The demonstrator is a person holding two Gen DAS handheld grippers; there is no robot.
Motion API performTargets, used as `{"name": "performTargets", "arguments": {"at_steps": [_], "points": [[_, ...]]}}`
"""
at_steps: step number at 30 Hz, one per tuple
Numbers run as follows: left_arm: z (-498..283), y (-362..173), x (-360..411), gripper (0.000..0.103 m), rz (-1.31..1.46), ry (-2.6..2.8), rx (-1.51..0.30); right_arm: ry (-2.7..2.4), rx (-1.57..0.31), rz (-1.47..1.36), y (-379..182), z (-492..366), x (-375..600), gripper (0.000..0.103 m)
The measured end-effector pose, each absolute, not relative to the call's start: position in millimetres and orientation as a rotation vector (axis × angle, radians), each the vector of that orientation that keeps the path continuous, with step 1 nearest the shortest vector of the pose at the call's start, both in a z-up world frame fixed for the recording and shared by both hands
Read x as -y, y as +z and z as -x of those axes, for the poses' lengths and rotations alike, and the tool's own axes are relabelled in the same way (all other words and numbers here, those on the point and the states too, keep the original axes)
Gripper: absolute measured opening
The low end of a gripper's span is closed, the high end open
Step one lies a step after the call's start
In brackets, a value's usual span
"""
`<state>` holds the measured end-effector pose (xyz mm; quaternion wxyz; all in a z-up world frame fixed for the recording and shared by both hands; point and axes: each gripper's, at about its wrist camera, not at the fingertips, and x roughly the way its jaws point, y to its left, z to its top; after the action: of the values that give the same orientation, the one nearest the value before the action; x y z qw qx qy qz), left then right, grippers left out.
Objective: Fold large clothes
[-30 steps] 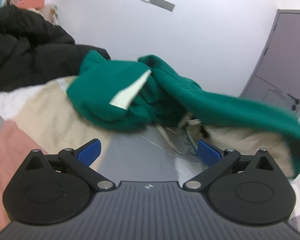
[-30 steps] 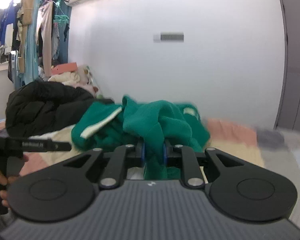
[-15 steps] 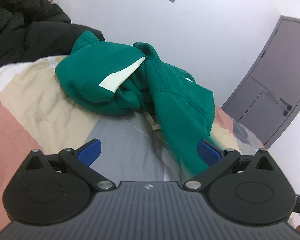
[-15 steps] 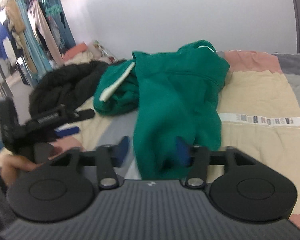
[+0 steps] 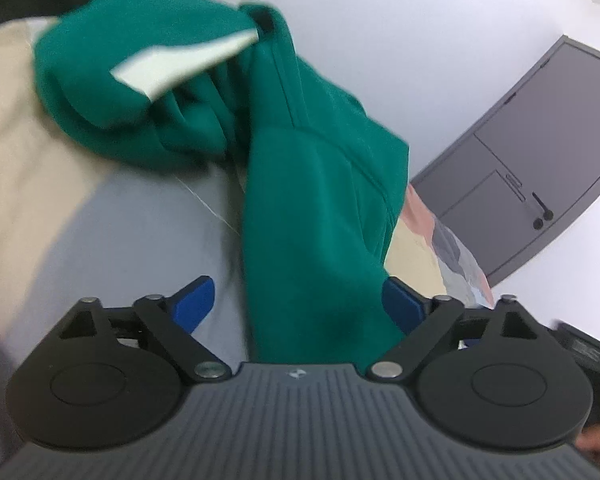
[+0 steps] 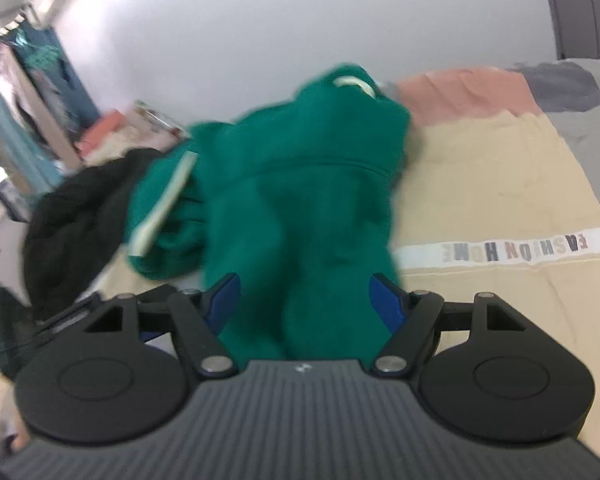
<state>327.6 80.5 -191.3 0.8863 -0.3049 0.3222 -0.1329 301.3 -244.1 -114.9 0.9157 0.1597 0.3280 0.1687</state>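
the patchwork bedspread (image 6: 500, 184) runs ahead of both tools, and the green sweatshirt (image 6: 300, 200) is bunched on it, unfolded, so nearly all the folding is left. a second ago the right gripper (image 6: 304, 296) pinched it; its jaws have just been opening, cloth lying loose between. the left gripper (image 5: 298, 300) has been narrowing, spread around a hanging fold.

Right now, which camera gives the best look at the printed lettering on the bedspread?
The right wrist view: the lettered white strip lies in plain sight on the beige bedspread, beside the green sweatshirt. The left wrist view shows none of it.
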Motion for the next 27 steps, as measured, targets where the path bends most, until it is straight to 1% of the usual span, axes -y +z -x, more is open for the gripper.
{"name": "performTargets", "arguments": {"at_steps": [7,9,10,11,12,13,14,15,16,17,18,19,20,22,27], "points": [[-359.2,-223.5,-64.7,0.089,0.603,-0.284,-0.714,0.273,-0.781,-0.306,-159.8,-357.0,241.3,0.072],[-362.1,-226.7,-62.7,0.088,0.590,-0.305,-0.707,0.280,-0.808,-0.320,-173.1,-361.6,240.0,0.064],[-364.1,-227.9,-61.3,0.087,0.585,-0.310,-0.709,0.296,-0.826,-0.334,-177.7,-363.9,239.9,0.059],[-365.1,-229.4,-60.3,0.084,0.579,-0.311,-0.714,0.309,-0.839,-0.345,-182.7,-365.3,238.8,0.058],[-366.0,-228.9,-57.9,0.081,0.569,-0.308,-0.720,0.311,-0.843,-0.342,-182.5,-364.4,237.3,0.058],[-365.9,-228.2,-55.4,0.075,0.558,-0.300,-0.722,0.317,-0.839,-0.324,-182.3,-363.0,234.3,0.055],[-365.4,-227.8,-53.6,0.070,0.558,-0.300,-0.723,0.329,-0.835,-0.307,-179.9,-361.2,231.4,0.051],[-364.2,-227.1,-52.8,0.057,0.567,-0.307,-0.727,0.342,-0.829,-0.298,-178.2,-358.8,228.9,0.048],[-361.9,-225.2,-51.5,0.043,0.584,-0.315,-0.736,0.356,-0.826,-0.301,-176.4,-357.4,227.4,0.039],[-360.0,-223.7,-50.7,0.036,0.594,-0.320,-0.738,0.369,-0.824,-0.305,-174.6,-355.8,226.4,0.028],[-356.7,-221.6,-49.5,0.023,0.598,-0.330,-0.735,0.377,-0.818,-0.304,-171.3,-352.2,225.4,0.024],[-351.3,-216.6,-47.8,0.015,0.596,-0.339,-0.723,0.382,-0.809,-0.295,-168.2,-348.3,224.5,0.018],[-346.6,-211.4,-47.0,0.012,0.592,-0.342,-0.708,0.389,-0.796,-0.282,-163.6,-342.9,223.7,0.014],[-335.5,-199.8,-45.2,0.008,0.593,-0.353,-0.678,0.409,-0.767,-0.279,-154.5,-332.6,222.5,0.013],[-289.2,-166.5,-53.2,0.007,0.598,-0.387,-0.583,0.466,-0.661,-0.284,-126.8,-293.2,229.2,0.013]]}}
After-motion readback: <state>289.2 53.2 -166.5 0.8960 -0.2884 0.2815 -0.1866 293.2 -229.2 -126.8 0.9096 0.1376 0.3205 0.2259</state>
